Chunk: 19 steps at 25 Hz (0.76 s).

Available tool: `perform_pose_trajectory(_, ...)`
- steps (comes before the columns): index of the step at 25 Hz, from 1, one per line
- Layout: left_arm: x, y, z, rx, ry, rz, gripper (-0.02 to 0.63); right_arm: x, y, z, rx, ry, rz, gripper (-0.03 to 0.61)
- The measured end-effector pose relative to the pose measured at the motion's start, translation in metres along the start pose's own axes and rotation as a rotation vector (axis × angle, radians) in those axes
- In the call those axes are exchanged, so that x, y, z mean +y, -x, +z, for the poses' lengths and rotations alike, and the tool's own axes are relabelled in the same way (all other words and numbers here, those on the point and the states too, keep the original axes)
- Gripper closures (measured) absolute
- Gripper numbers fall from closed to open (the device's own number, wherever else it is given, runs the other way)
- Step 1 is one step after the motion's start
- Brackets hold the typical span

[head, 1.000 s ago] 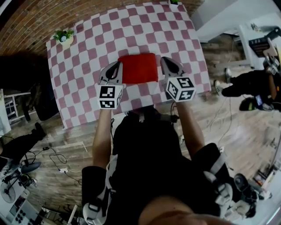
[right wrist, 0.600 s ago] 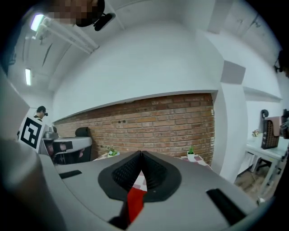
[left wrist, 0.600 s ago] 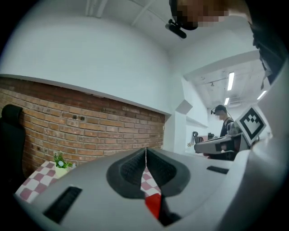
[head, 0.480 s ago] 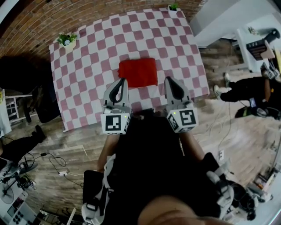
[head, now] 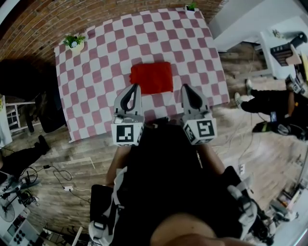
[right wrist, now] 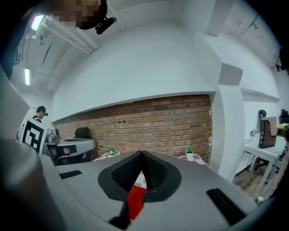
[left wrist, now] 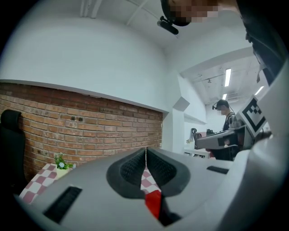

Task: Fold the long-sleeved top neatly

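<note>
The person holds the left gripper (head: 135,87) and the right gripper (head: 185,87) side by side in front of the torso, parallel, roughly level and pointing toward the far side. Each gripper's jaws are pressed together with nothing between them. The left forearm (head: 116,163) and right forearm (head: 211,154) run back from the grippers' near ends toward the body.

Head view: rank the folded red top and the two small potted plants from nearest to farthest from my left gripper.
1. Folded red top, just ahead-right of the left gripper.
2. Small green potted plant, far-left corner.
3. Second green potted plant, far-right corner.
</note>
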<state>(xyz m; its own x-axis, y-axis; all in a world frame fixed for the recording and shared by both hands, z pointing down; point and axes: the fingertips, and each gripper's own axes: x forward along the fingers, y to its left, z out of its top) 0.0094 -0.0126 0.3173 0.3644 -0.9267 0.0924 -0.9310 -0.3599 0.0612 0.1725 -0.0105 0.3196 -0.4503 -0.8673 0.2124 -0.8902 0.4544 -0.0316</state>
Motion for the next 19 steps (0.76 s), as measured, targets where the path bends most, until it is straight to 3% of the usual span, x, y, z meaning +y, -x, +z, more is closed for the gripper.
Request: perform_pose_trajectory(19, -0.0091, -0.0031, -0.0035, 0.015, -0.011, -0.015, 0.603, -0.0057, 0.0029, -0.0045, 0.006, -0.008, -0.014, 0.569)
